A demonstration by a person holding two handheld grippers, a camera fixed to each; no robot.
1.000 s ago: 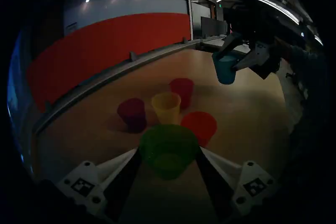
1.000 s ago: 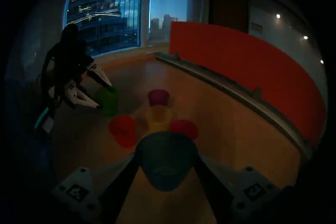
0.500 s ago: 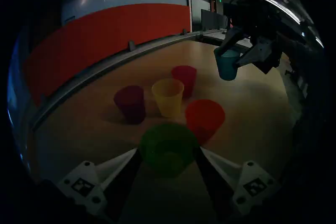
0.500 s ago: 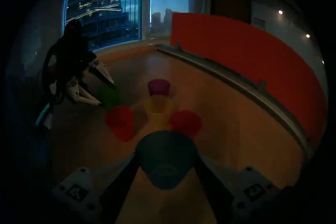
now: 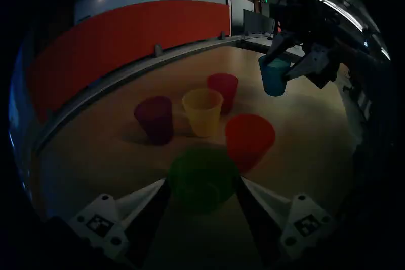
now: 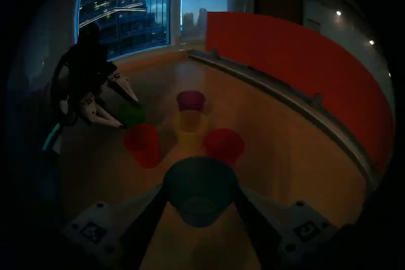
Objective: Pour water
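While the pour had yet to begin, the left claw (image 5: pixel 202 189) pinched a green cup (image 5: pixel 202 171) between both fingers in the left gripper view, holding it low over the wooden table (image 5: pixel 314 133). Four more cups stood in a close cluster just beyond it: purple (image 5: pixel 154 118), yellow (image 5: pixel 202 112), dark red (image 5: pixel 223 90) and bright red (image 5: pixel 249 138). Farther off and raised above the table, the right claw (image 5: pixel 277 70) gripped a blue cup (image 5: pixel 273 80) that looked roughly upright. Dim light made it impossible to say whether the green cup held water. From the right gripper view, the right claw (image 6: pixel 201 196) was closed on the blue cup (image 6: pixel 201 184), both fingers against its sides and its mouth facing the camera; a faint ring low inside may have been water, though that could not be settled. The same cluster stood ahead, purple (image 6: pixel 191 101) at the back, yellow (image 6: pixel 190 128) in the middle, dark red (image 6: pixel 224 146) and bright red (image 6: pixel 143 143) at the sides, with the left claw (image 6: pixel 129 113) holding the green cup (image 6: pixel 134 116) just behind the bright red one. Judging by this, both cups were picked up, neither was tipped, and the pour itself was left to do.
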